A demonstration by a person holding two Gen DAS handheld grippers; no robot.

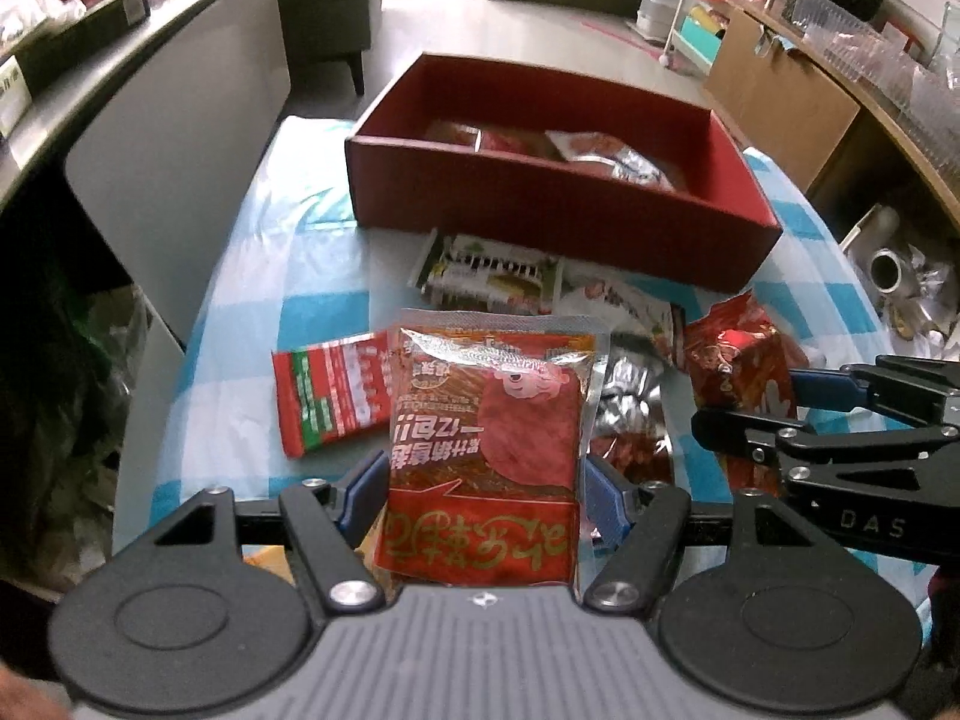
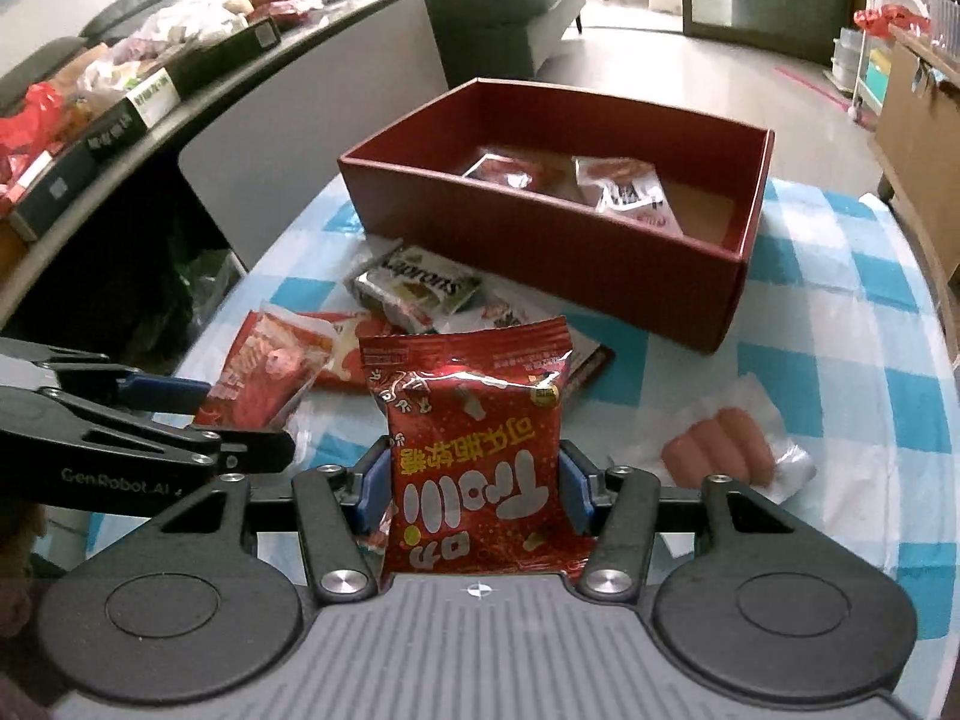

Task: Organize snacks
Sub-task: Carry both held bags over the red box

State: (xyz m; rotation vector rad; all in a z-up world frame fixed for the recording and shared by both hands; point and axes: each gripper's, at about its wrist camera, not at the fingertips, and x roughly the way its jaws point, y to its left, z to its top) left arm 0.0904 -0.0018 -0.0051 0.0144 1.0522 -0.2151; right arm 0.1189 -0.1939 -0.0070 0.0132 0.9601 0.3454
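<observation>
Right gripper (image 2: 477, 480) clamps red candy packet (image 2: 474, 456) upright, nearer than red box (image 2: 540, 252). Two packets lie inside box. Sausage pack (image 2: 720, 450) right of packet.

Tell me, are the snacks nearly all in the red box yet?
Not yet. Two packets already lie in the red box. The left gripper holds a red pouch, the right gripper a red candy bag. Several packets remain on the checked cloth.

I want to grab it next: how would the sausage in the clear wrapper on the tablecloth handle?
The sausage looks rounded, so it may roll when nudged. Its clear wrapper looks glossy and loose, so pads might slip or catch only film. It is probably light and slightly soft.
</observation>
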